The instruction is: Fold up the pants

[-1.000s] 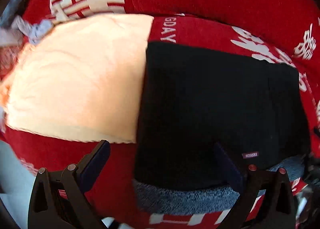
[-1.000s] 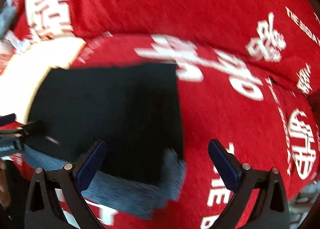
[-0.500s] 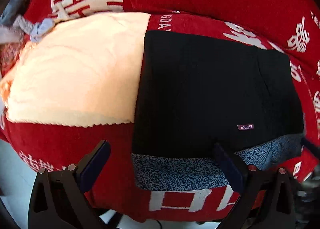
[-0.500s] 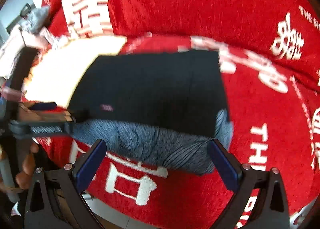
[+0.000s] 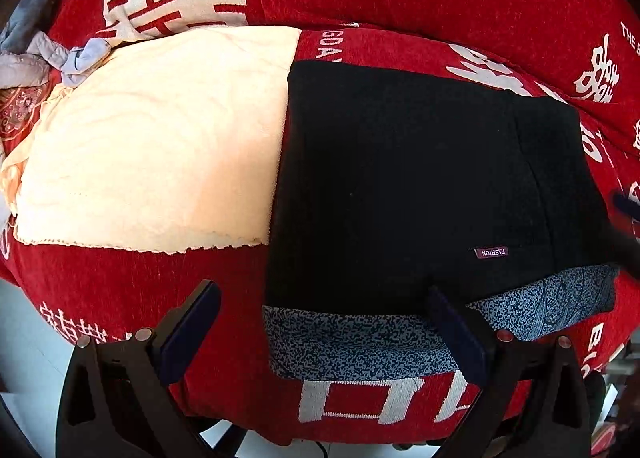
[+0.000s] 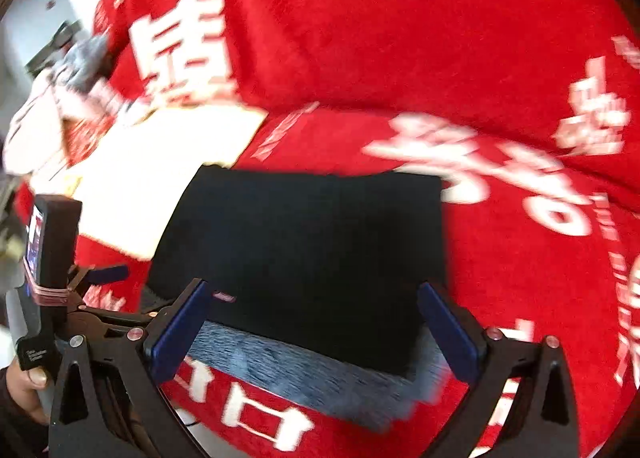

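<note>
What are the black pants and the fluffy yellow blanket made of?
The black pants look like matte knit fabric, with a speckled blue-grey fleecy lining showing at the edge. The pale yellow blanket seems plush fleece: soft wrinkles, scalloped stitched hem.

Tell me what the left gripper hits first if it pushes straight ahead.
Probably the near left edge of the folded black pants, at their blue speckled lining; the open left gripper straddles it. Depth is uncertain.

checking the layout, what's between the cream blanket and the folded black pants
Nothing: in the left wrist view the cream blanket directly borders the folded black pants, with only red printed cover below.
</note>
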{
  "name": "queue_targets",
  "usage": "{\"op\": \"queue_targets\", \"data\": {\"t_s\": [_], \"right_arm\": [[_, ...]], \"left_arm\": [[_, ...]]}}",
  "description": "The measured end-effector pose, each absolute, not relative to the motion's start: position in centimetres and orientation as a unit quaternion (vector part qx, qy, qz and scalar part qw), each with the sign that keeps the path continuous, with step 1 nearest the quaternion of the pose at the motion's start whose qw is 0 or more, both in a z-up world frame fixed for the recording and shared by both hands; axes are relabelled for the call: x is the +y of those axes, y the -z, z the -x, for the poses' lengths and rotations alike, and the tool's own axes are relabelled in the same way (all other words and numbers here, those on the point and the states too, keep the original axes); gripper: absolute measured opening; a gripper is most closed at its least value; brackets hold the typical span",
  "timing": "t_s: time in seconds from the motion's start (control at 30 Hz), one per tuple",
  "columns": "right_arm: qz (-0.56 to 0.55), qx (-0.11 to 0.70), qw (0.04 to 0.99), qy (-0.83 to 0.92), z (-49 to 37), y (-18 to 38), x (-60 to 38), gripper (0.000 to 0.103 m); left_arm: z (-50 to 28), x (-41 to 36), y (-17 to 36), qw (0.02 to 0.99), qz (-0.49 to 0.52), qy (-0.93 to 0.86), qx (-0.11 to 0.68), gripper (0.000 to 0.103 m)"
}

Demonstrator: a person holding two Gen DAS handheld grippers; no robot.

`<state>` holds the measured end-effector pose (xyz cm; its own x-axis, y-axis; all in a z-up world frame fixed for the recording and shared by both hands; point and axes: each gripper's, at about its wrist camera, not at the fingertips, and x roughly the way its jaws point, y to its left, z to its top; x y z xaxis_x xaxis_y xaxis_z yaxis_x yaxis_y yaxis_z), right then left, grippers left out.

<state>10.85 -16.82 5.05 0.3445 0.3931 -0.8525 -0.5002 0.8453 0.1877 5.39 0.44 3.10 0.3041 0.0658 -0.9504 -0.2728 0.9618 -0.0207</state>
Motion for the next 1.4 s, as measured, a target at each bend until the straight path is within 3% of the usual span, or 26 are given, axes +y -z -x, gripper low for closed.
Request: {"op": "queue_targets", "data": {"t_s": [0.07,0.33,0.6,0.73,0.9,1.1,1.4], "right_arm": [[0.056,0.536,0.803,-0.254,-11.7,-2.8,-16.4,0.102],[0.063,0.48,0.845,-0.227,-15.0,-6.9,-15.5,0.103],[0.112,0.559,0.802,-0.176,-20.4,-1.5,-13.4,0.103],[0.09,0.522,0.83,-0.176,-18.6,-3.9,-15.1,0.103],[0.094,0.513,0.843,-0.131,-17.9,-4.6,-16.8,0.103],[0.043,0.561,0.822,-0.081,-21.4,-3.0,-18.0,0.103],[0.055,0.55,0.825,-0.119,-14.6,-2.3,-19.7,0.103]], "left_arm": [[-5.4,0.6,-2.9,0.801,0.097,-0.1,0.583,0.103],[-5.3,0.4,-2.7,0.803,0.09,-0.102,0.581,0.103],[-5.4,0.6,-2.7,0.801,0.088,-0.094,0.585,0.103],[-6.0,1.9,-4.8,0.813,0.099,-0.081,0.568,0.103],[-11.6,4.4,-6.2,0.806,0.147,-0.068,0.569,0.103],[-19.2,5.2,-1.9,0.757,0.13,-0.121,0.628,0.103],[-11.7,4.5,-1.9,0.78,0.146,-0.078,0.603,0.103]]}}
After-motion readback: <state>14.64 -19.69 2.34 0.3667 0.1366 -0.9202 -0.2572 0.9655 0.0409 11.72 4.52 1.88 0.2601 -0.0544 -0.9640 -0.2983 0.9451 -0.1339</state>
